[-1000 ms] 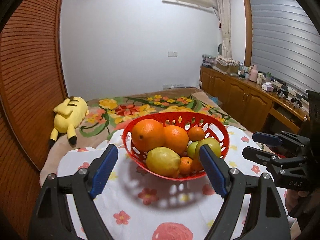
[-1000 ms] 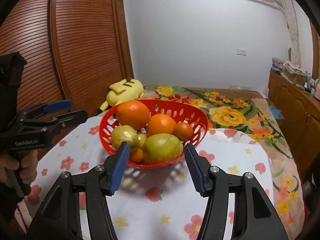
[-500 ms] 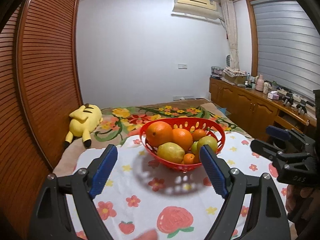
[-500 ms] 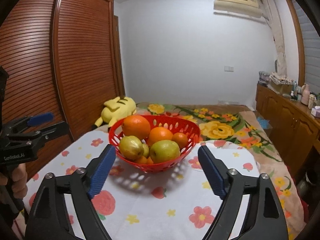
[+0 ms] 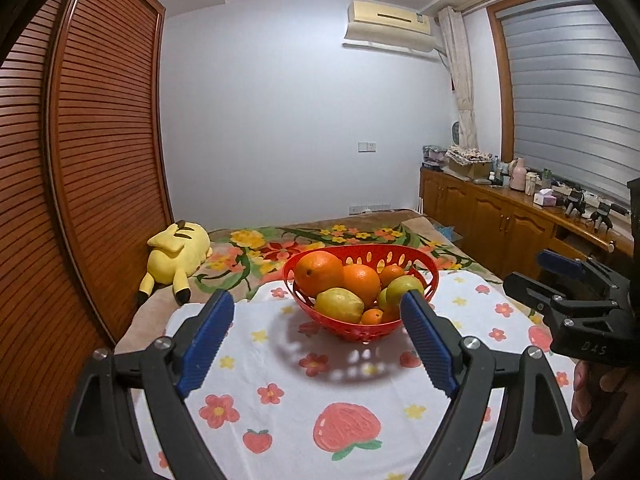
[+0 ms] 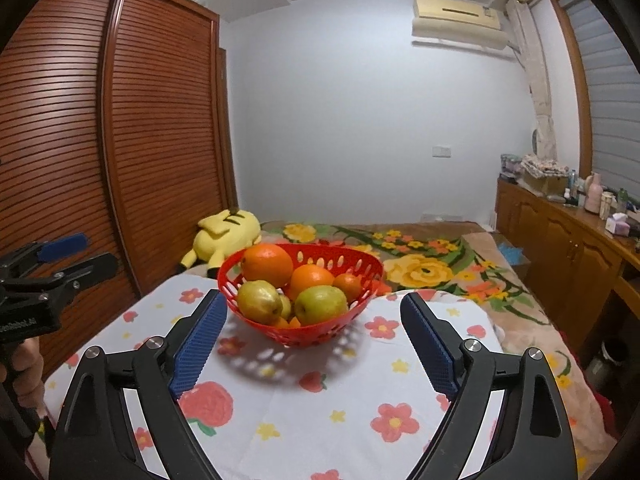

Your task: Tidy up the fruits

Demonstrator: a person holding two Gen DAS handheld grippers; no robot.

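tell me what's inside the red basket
The red basket holds two big oranges, a smaller orange, two yellow-green pears and small tangerines low down. Anything beneath the pile is covered by the fruit.

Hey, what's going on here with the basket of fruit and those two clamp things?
A person holds a two-finger gripper in each hand. The left gripper and the right gripper are both open and empty, hovering above the flowered cloth, short of the red basket. The basket sits on the cloth, piled with oranges, yellow-green fruit and small tangerines. No fruit lies loose on the cloth in view. A yellow plush toy lies on the bed behind.
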